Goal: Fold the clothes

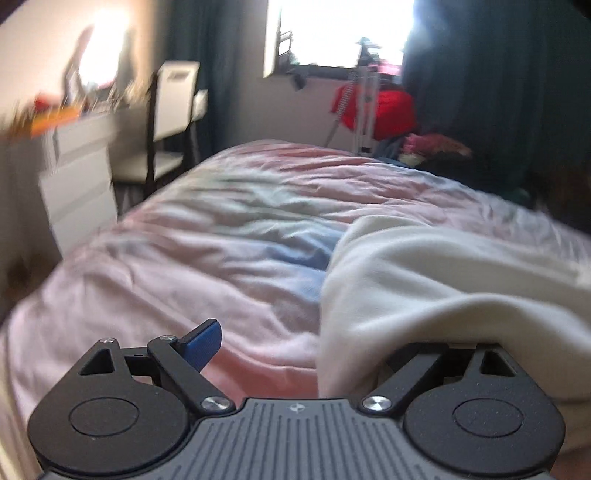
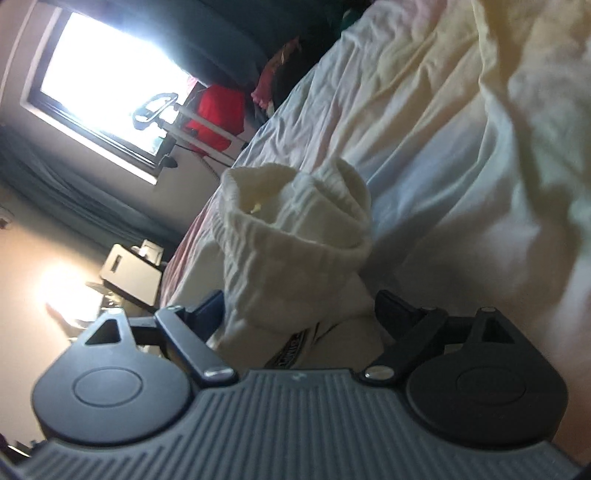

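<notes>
A cream sweatshirt [image 1: 450, 280] lies rumpled on the right side of the bed [image 1: 207, 229], which has a pastel pink and blue duvet. My left gripper [image 1: 306, 343] is open at the garment's near edge. Its blue-padded left finger [image 1: 203, 343] is bare over the duvet, and the cream fabric drapes over and hides its right finger. In the right wrist view, which is rolled sideways, the sweatshirt's ribbed cuff [image 2: 295, 221] bunches up between the wide-apart fingers of my right gripper [image 2: 299, 306]. That gripper is open, and a printed label [image 2: 291, 347] shows near its base.
White drawers [image 1: 74, 177] and a chair [image 1: 170, 122] stand left of the bed. Beyond the foot of the bed are a bright window [image 1: 340, 33], a drying rack with red cloth [image 1: 380, 107], a pile of clothes [image 1: 436, 147] and dark curtains [image 1: 498, 92].
</notes>
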The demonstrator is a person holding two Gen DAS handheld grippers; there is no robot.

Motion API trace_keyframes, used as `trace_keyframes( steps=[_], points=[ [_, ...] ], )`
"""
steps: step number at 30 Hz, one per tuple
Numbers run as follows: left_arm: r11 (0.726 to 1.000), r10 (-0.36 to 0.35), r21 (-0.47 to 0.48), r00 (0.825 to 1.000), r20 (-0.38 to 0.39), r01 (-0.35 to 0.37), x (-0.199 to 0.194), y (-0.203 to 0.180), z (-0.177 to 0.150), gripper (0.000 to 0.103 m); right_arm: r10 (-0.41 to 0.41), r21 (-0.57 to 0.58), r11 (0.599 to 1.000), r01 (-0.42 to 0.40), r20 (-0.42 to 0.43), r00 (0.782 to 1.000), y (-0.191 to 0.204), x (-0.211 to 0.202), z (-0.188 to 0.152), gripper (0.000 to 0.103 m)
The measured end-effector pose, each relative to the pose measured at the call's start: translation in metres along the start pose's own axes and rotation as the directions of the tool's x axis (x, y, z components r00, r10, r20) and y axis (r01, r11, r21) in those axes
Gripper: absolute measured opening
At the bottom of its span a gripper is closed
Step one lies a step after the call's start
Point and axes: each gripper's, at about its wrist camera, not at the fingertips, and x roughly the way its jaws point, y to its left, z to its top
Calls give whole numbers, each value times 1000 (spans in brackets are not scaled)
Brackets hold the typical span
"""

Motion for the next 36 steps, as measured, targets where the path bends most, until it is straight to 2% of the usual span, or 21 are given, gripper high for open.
trace_keyframes(
  steps=[6,7,8,12,16,20,21,24,27,29,30,32,36],
  points=[
    [997,9,-80,999,-31,-11,5,19,4,95,10,-15,1000,-10,-29,1000,2,11,-5,93],
    [995,8,-95,999,-44,-12,8,22,3,96,4,-18,1000,-5,-38,999,2,13,-6,95],
    [995,10,-95,999,-48,-14,9,23,3,97,-6,-9,1000,6,-52,999,0,16,-7,103],
    [995,14,-100,998,-54,-19,9,25,2,98,18,42,999,-15,-74,997,-6,25,-9,103],
    [991,11,-130,997,-74,-20,12,29,2,98,92,-6,996,-93,-44,995,7,22,-11,103],
    [982,12,-188,993,-113,-33,18,37,1,100,226,-11,974,-225,12,974,14,11,-10,103],
    [978,2,-209,992,-124,-28,20,40,1,102,216,-8,976,-216,10,976,14,12,-10,103],
    [979,-24,-206,990,-142,-5,20,38,2,100,108,-14,994,-108,-39,993,11,24,-17,101],
    [983,-43,-185,986,-162,12,16,32,2,100,57,-23,998,-57,-37,998,8,28,-21,88],
    [985,-58,-169,982,-180,27,13,30,3,100,42,-31,999,-43,-21,999,12,24,-20,70],
    [986,-70,-164,979,-190,39,10,31,5,100,36,-39,999,-36,-13,999,13,21,-19,65],
    [981,-125,-174,970,-208,89,2,33,8,100,24,-58,998,-24,6,1000,17,15,-19,52],
    [938,-292,-249,935,-203,239,-7,38,12,101,-3,-62,998,5,41,999,23,7,-23,46]
  ],
)
